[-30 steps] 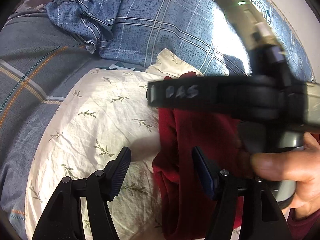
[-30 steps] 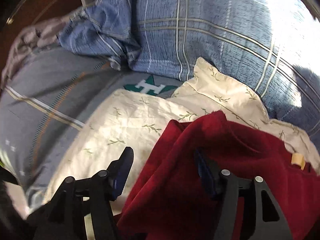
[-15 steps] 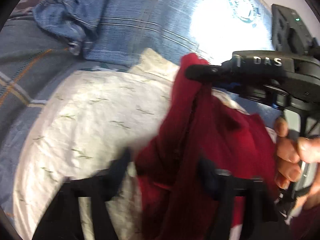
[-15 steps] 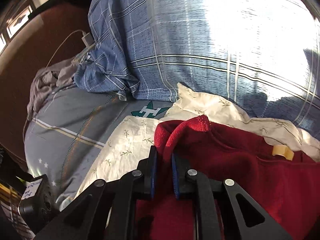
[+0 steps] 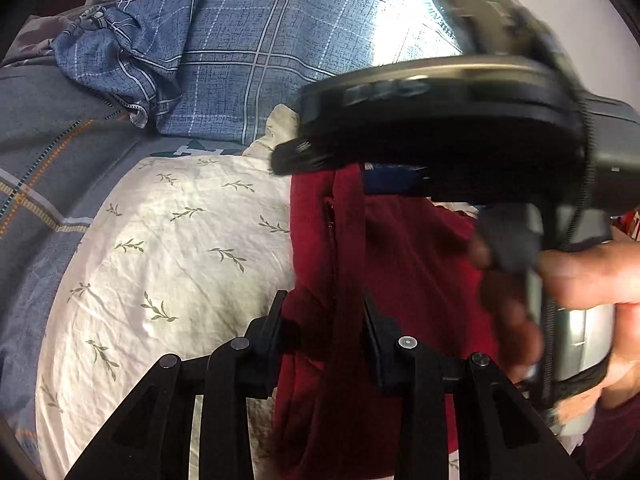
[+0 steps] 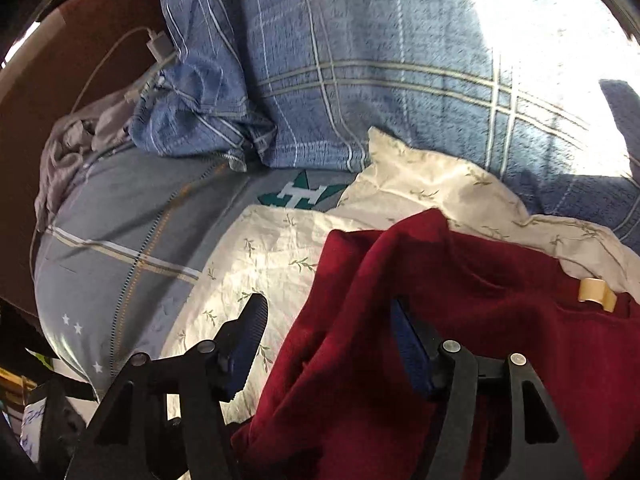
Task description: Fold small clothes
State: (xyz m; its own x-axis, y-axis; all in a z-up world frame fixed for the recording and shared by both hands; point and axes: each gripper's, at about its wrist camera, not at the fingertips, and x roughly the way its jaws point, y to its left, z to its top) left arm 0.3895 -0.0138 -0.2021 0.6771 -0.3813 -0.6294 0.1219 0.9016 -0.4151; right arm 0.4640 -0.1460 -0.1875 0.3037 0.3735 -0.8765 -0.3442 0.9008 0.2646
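A dark red fleece garment lies bunched on a cream leaf-print cloth. My left gripper has a fold of the red fleece filling the gap between its pads, and its jaws are closing on it. In the right wrist view the garment spreads to the right, with a beige loop on it. My right gripper has its jaws opening wide; the garment's edge lies loose between them. From the left wrist view the right gripper hovers blurred over the garment's far end, held by a hand.
A blue plaid pillow rises behind the cream cloth. Grey bedding with striped lines lies to the left. A white charger and cable rest by the pillow's left corner, with a dark wooden board behind.
The right gripper shut on the garment's edge and lifted it, then let go and spread wide. The left jaws narrowed around a fold of red fleece.
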